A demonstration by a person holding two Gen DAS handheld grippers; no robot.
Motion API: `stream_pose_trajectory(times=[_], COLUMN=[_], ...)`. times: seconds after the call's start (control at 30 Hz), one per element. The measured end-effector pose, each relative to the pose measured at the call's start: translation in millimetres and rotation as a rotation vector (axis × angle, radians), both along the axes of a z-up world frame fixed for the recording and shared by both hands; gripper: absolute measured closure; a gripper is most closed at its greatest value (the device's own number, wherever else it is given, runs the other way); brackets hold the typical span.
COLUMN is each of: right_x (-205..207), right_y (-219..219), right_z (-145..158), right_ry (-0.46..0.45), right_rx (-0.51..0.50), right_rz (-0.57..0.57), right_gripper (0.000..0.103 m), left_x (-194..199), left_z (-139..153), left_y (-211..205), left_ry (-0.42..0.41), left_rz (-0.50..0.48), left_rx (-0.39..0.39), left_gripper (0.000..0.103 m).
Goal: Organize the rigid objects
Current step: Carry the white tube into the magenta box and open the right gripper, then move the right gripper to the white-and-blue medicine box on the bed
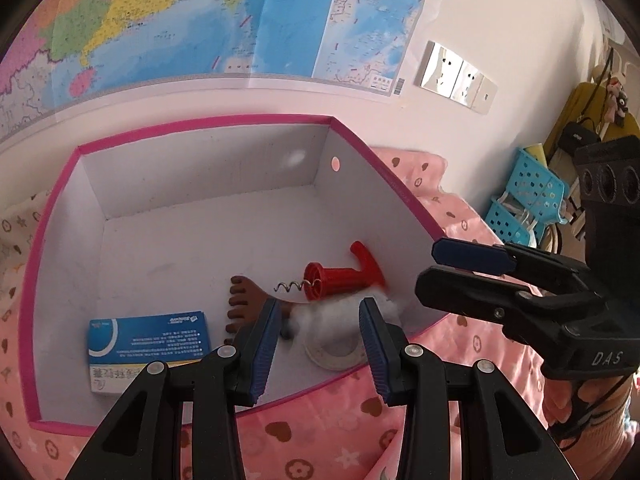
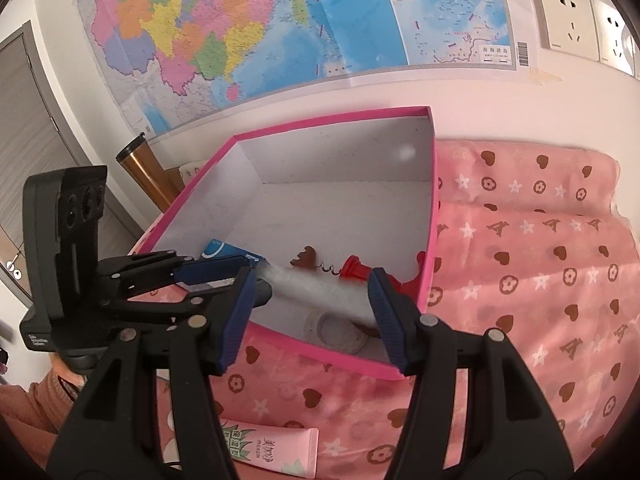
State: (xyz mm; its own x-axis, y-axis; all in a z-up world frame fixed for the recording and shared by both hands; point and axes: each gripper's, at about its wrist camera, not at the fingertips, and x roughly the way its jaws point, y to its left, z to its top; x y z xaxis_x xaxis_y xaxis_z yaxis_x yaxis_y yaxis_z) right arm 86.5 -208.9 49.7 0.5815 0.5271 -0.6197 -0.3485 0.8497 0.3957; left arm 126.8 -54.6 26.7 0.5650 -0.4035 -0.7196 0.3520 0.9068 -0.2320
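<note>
Both my tools have their fingers apart, gripping nothing: left tool [image 1: 319, 330] and right tool [image 2: 312, 308] hover over the near edge of the pink box [image 1: 60, 200]. Inside lie a red corkscrew [image 1: 340, 276], blue medicine box [image 1: 150, 342], tape roll [image 1: 334, 354] and a blurred white brush [image 2: 316, 290].

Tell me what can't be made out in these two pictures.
- White fuzzy thing: motion-blurred in both views, so its identity is unclear.
- Brown foot-shaped piece: left wrist view, lower part hidden behind the left tool finger.
- Tape roll: partly covered by the blur in both views.
- Blue box: print too small to read.
- Pink tube: right wrist view, ends hidden by the right tool.
</note>
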Motion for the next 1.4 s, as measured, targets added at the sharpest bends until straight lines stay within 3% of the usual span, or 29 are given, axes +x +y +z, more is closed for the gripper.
stream_pose_trajectory(times=[0.17,0.37,0.73,1.1,1.4], right_x=[-6,-21,-60,-79,-78], right_y=[-2,4,58,100,131], right_z=[1,6,16,7,-23], right_ry=[-0.008,-0.029,-0.122,-0.129,-0.021], right_rx=[0.008,0.012,-0.145,-0.200,-0.145], right_rz=[-0.008,0.010,0.106,0.200,0.296], right_gripper=[0.043,0.043,0.043,0.043,0.043], left_x=[-7,-34,-88,-122,-142], left_z=[3,14,16,-17,-38], left_y=[1,10,59,106,140], left_ry=[-0.025,-0.116,-0.174,-0.087,-0.028], left_rz=[0.000,0.022,0.117,0.232,0.328], left_rx=[0.002,0.017,0.006,0.027,0.038], left_gripper=[0.063,0.054,0.048,0.047,0.047])
